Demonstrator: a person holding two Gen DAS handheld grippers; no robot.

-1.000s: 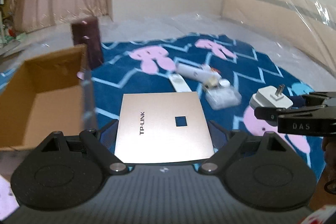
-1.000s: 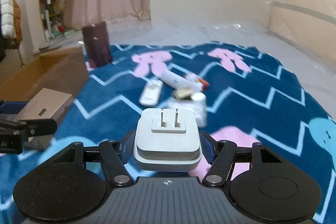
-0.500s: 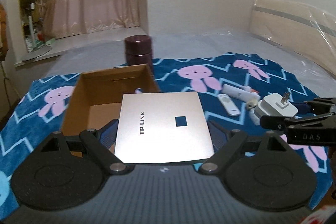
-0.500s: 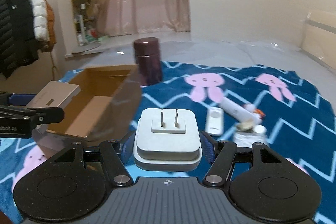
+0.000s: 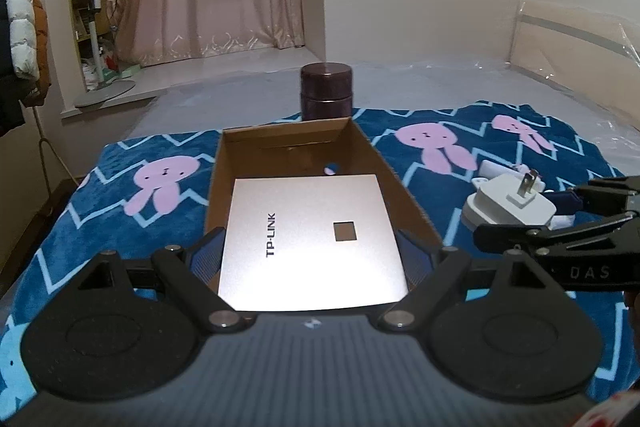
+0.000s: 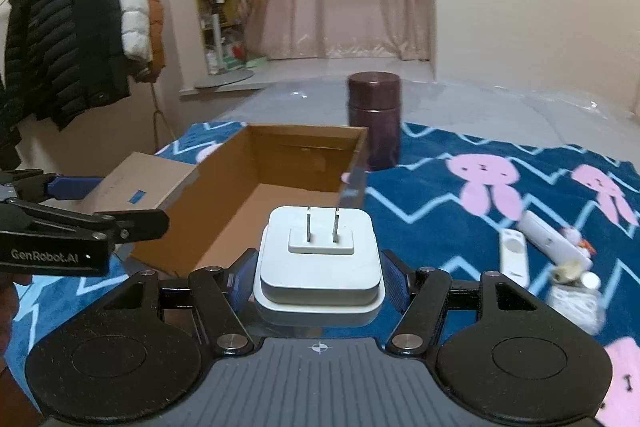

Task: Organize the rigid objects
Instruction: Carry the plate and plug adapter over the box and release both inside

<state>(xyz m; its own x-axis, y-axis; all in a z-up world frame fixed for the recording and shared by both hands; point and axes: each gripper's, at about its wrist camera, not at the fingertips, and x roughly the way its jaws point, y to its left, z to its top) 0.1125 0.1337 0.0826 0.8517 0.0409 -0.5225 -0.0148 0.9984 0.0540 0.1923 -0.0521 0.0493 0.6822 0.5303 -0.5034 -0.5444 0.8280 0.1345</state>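
My left gripper (image 5: 314, 259) is shut on a flat silver TP-LINK box (image 5: 312, 239), held over the near end of an open cardboard box (image 5: 280, 139). In the right wrist view, the right gripper (image 6: 319, 277) is shut on a white plug adapter (image 6: 319, 267) with its two prongs pointing forward, just right of the cardboard box (image 6: 288, 163). The left wrist view catches the adapter (image 5: 508, 205) at the right, and the right wrist view shows the left gripper (image 6: 68, 227) with the TP-LINK box (image 6: 140, 183) at the left.
A dark maroon canister (image 5: 326, 91) stands behind the cardboard box. A white remote (image 6: 514, 255), a white tube (image 6: 552, 239) and small bottles (image 6: 576, 287) lie on the blue rabbit-pattern blanket (image 5: 120, 227) at the right. Coats (image 6: 72, 35) hang at far left.
Both grippers swung left with their loads. The cardboard box went from the left edge of both views to the middle, and the TP-LINK box now hangs over it.
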